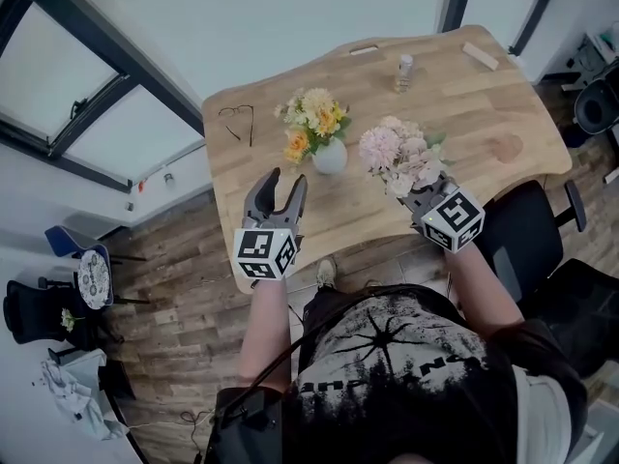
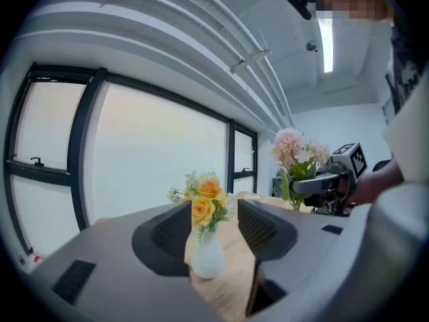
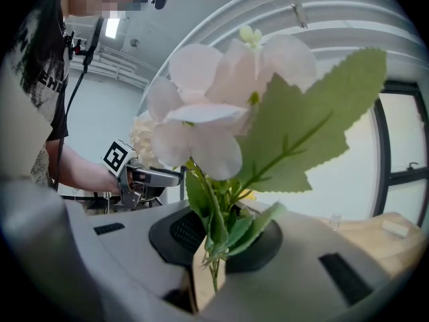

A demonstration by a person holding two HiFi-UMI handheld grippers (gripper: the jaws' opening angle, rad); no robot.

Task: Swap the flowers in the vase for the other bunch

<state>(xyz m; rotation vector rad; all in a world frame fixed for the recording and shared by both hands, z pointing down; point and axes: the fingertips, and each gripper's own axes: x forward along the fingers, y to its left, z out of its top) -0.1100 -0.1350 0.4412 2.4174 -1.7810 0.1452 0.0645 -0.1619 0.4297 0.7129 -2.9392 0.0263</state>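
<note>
**Pink bunch in my right grip, the vase not yet emptied**

From the head view, I hold my left hand-held gripper over the near edge of the wooden counter. Its jaws are spread, and they point toward the white vase, near it but not touching. The yellow and orange flowers stand in the vase. My right hand-held gripper is to the right of the vase and carries the pink bunch, with the blossoms upward. A pair of glasses and a small bottle lie farther back on the counter.

In the left gripper view, the two jaws stand apart. The vase appears in the gap between them, but the pads do not press on it. At the right I see the pink bunch upright in the other gripper.

In the right gripper view, the jaws are pressed on the green stems of the pink bunch, low under the leaves. The left hand-held gripper is visible behind, at the left.
</note>
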